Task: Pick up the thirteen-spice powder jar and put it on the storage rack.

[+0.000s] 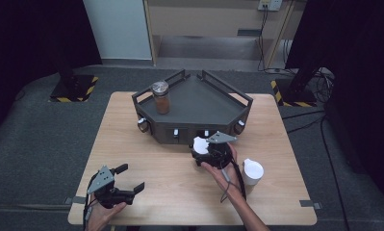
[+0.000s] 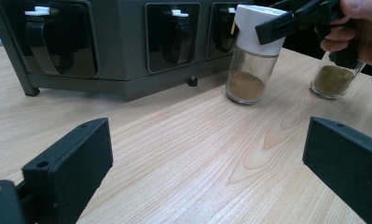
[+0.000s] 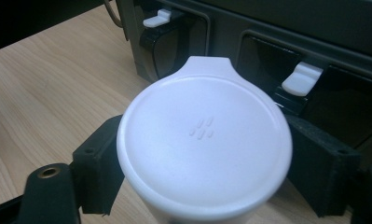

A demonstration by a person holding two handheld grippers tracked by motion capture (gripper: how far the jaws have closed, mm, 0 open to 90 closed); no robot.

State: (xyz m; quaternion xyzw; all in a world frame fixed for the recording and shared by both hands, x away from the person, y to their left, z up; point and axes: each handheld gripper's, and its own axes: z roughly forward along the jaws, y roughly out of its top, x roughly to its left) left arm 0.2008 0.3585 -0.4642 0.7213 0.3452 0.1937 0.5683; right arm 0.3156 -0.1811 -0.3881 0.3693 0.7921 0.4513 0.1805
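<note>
One jar already stood on the rack, the right gripper had its jaws clamped on the white-capped jar before it — unlifted — while the left gripper waited open, empty.

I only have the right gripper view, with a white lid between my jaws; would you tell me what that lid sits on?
Observer: It caps a glass spice jar holding brown powder, which stands on the table just in front of the rack.
Operator: Thank you. Are there other jars on the table?
Observer: Yes, a second white-lidded jar with olive-green powder stands to the right of yours in the high view.
Operator: Is anything on top of the rack?
Observer: One metal-lidded jar of brown spice stands upright in its top tray.
</note>
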